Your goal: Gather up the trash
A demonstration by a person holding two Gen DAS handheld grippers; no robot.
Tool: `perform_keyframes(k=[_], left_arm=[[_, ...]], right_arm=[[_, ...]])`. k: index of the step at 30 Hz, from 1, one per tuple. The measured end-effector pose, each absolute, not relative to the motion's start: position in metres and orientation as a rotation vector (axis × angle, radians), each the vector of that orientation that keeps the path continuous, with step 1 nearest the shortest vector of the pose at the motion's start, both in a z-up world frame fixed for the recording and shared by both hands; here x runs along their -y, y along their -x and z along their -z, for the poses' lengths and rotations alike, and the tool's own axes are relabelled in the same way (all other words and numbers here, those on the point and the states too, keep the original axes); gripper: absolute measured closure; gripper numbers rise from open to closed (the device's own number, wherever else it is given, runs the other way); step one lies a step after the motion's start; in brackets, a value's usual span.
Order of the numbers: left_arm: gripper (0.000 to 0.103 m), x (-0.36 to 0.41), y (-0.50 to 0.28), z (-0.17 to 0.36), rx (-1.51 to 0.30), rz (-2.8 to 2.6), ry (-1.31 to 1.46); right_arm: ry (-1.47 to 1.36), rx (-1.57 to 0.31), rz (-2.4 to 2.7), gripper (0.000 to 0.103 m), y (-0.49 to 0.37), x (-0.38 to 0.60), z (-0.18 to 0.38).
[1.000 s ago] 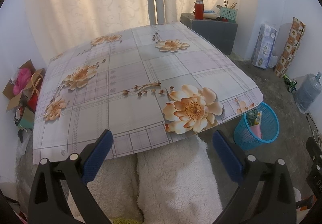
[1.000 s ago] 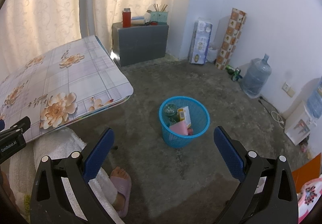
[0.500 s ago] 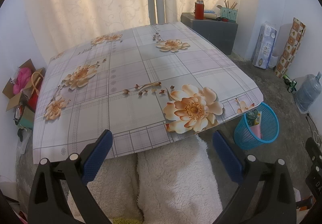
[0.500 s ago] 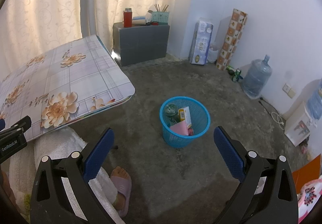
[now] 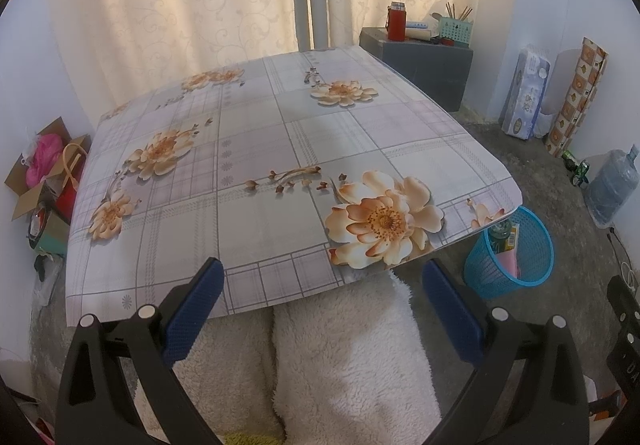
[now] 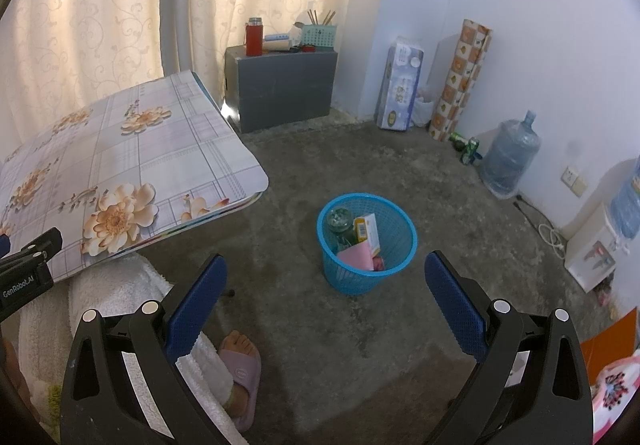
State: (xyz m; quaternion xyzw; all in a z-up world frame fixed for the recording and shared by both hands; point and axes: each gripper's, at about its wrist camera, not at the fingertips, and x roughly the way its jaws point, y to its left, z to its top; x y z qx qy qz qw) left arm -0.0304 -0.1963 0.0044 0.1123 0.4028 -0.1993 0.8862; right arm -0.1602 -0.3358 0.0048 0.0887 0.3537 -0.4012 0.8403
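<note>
A blue mesh trash basket [image 6: 394, 269] stands on the concrete floor right of the table; it also shows in the left wrist view [image 5: 536, 265]. It holds a glass jar [image 6: 340, 221], a yellow carton [image 6: 368, 229] and pink paper [image 6: 356, 257]. My right gripper [image 6: 322, 285] is open and empty, above the floor in front of the basket. My left gripper [image 5: 320, 297] is open and empty, over the near edge of the flowered table [image 5: 260, 149]. No loose trash shows on the tabletop.
The person's white fleece-clad legs [image 5: 340, 357] and a slippered foot [image 6: 240, 369] are below the grippers. A grey cabinet [image 6: 280, 85] with a red flask stands at the back. A water jug [image 6: 508, 153], tissue pack [image 6: 400, 85] and patterned roll [image 6: 460, 77] line the right wall.
Both views have shifted very slightly; the grippers stay open and empty. Nothing else has moved.
</note>
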Motion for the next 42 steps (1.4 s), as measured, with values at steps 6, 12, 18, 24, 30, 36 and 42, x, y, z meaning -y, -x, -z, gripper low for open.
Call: perform_keyframes(k=[6,12,18,24,30,36,42], left_arm=[[0.006,0.1962,0.0302,-0.0047,-0.836,0.413,-0.231],[0.006,0.1977,0.0302,-0.0055,-0.838,0.413,-0.231],[0.006,0.1978,0.0303,-0.0052,-0.838,0.411,-0.231],[0.006,0.1976,0.0302,-0.0052,-0.838,0.412,-0.23],[0.006,0.1975,0.03,-0.005,-0.84,0.411,-0.229],[0.006,0.1973,0.0301,-0.0051,-0.838,0.412,-0.23],[0.006,0.1972,0.0298,-0.005,-0.838,0.411,-0.23]], right_arm=[[-0.184,-0.748,0.847,0.008,0.1592,0.3354,-0.0044],[-0.186,-0.749,0.849,0.008,0.1591,0.3351,-0.0041],[-0.188,-0.748,0.848,0.008,0.159,0.335,-0.0043],[-0.185,-0.748,0.848,0.008,0.1586,0.3349,-0.0038],[-0.186,-0.748,0.848,0.008,0.1583,0.3345,-0.0033],[-0.186,-0.749,0.849,0.008,0.158,0.3337,-0.0031],[-0.187,-0.75,0.848,0.008,0.1569,0.333,-0.0023]])
